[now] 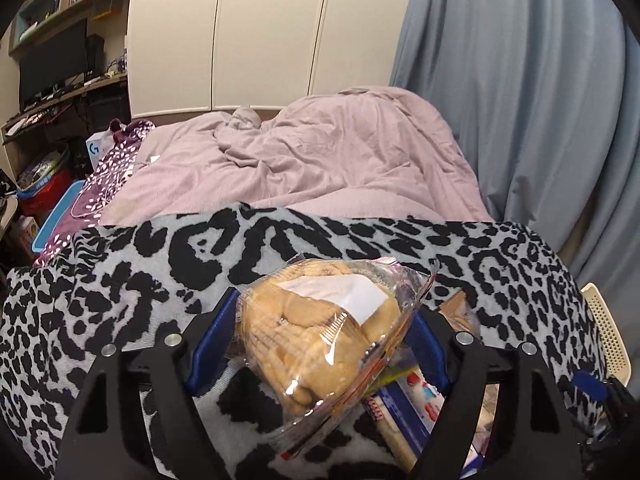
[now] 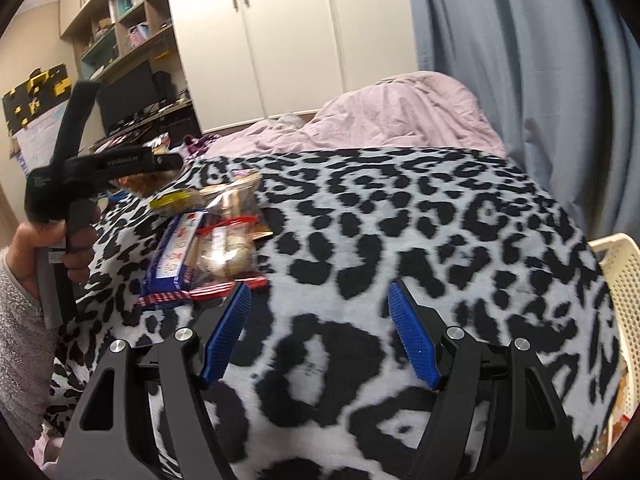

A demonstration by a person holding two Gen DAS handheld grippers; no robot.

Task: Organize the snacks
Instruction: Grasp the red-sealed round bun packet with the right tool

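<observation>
Clear plastic bag of tan biscuits (image 1: 320, 332) clamped between left gripper (image 1: 316, 340) fingers.
Right gripper (image 2: 320, 332) fingers wide, empty, above leopard-print blanket (image 2: 440, 240).

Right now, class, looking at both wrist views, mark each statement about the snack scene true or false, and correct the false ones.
1. The left gripper has a clear bag of biscuits between its fingers. True.
2. The right gripper holds a snack. False: its fingers stand apart with nothing between them.
3. The remaining snacks lie on a plain white sheet. False: they lie on a black-and-grey animal-print blanket.
4. A cream perforated basket sits at the blanket's right edge. True.
</observation>
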